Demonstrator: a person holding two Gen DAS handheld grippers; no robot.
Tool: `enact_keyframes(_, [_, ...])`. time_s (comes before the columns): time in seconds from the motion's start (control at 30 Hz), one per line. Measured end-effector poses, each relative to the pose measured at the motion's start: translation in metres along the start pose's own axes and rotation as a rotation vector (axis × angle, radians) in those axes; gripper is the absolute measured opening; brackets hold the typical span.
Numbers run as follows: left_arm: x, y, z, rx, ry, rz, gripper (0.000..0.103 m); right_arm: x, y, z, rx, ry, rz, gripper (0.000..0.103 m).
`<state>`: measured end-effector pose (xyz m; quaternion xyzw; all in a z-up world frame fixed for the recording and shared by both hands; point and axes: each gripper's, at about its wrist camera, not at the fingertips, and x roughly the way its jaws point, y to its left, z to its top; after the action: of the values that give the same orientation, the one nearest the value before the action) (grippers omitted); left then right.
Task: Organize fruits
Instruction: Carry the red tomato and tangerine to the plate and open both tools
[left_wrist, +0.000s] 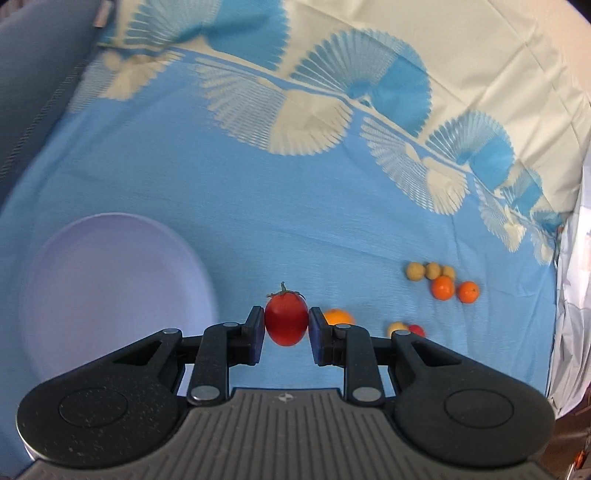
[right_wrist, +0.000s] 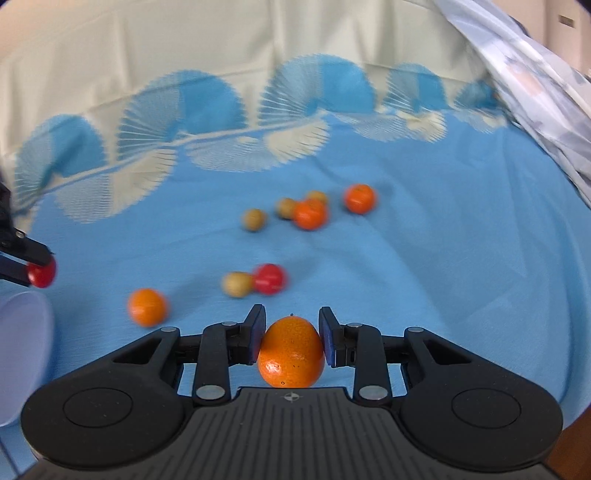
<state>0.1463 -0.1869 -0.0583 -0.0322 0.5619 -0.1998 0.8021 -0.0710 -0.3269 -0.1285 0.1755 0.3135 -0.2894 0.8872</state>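
Fruits: scattered on the blue cloth (left_wrist: 258, 206), plate (left_wrist: 74, 258) bare.
Left gripper (left_wrist: 286, 328): jaws pinching a tomato (left_wrist: 286, 319) by its slick sides (could squirt out).
Right gripper (right_wrist: 291, 338): jaws clamping an orange (right_wrist: 291, 354).
Risk: round fruit rolling off the plate.

Oranges come to four: one (right_wrist: 291, 352) between the right gripper's pads, one (right_wrist: 147, 307) lying alone, and two (right_wrist: 310, 213) (right_wrist: 359, 198) farther back. Red tomatoes come to two: one (left_wrist: 286, 319) clamped between the left gripper's pads, one (right_wrist: 269, 278) on the cloth. Small tan fruits come to four (right_wrist: 237, 284) (right_wrist: 253, 219) (right_wrist: 286, 208) (right_wrist: 317, 196). One pale plate (left_wrist: 110, 295)
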Motion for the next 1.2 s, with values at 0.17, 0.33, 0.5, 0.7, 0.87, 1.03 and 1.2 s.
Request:
enact_keyframes(0.17, [-0.037,0.048,-0.012,-0.020,-0.053,0.040,0.028,-0.015,0.060,0.005,-0.091,-0.001,0.154,0.033])
enact_keyframes(0.33, [-0.050,0.096,-0.020,-0.063,-0.064,0.076,0.028,-0.019,0.125,-0.001,-0.210,0.015,0.270,0.033])
enact_keyframes(0.5, [-0.042,0.134,-0.017,-0.112,-0.048,0.104,0.028,-0.006,0.177,-0.009,-0.315,0.050,0.329,0.033])
enact_keyframes(0.7, [-0.028,0.164,-0.017,-0.127,-0.036,0.132,0.028,0.009,0.209,-0.013,-0.386,0.076,0.338,0.033])
enact_keyframes(0.87, [-0.019,0.173,-0.012,-0.126,-0.018,0.150,0.036,0.020,0.222,-0.016,-0.427,0.093,0.349,0.034])
enact_keyframes(1.03, [-0.045,0.173,-0.013,-0.124,-0.095,0.159,0.101,0.012,0.222,-0.008,-0.416,0.074,0.370,0.062])
enact_keyframes(1.2, [-0.091,0.163,-0.037,-0.060,-0.144,0.196,0.103,-0.026,0.198,-0.009,-0.391,0.072,0.367,0.088])
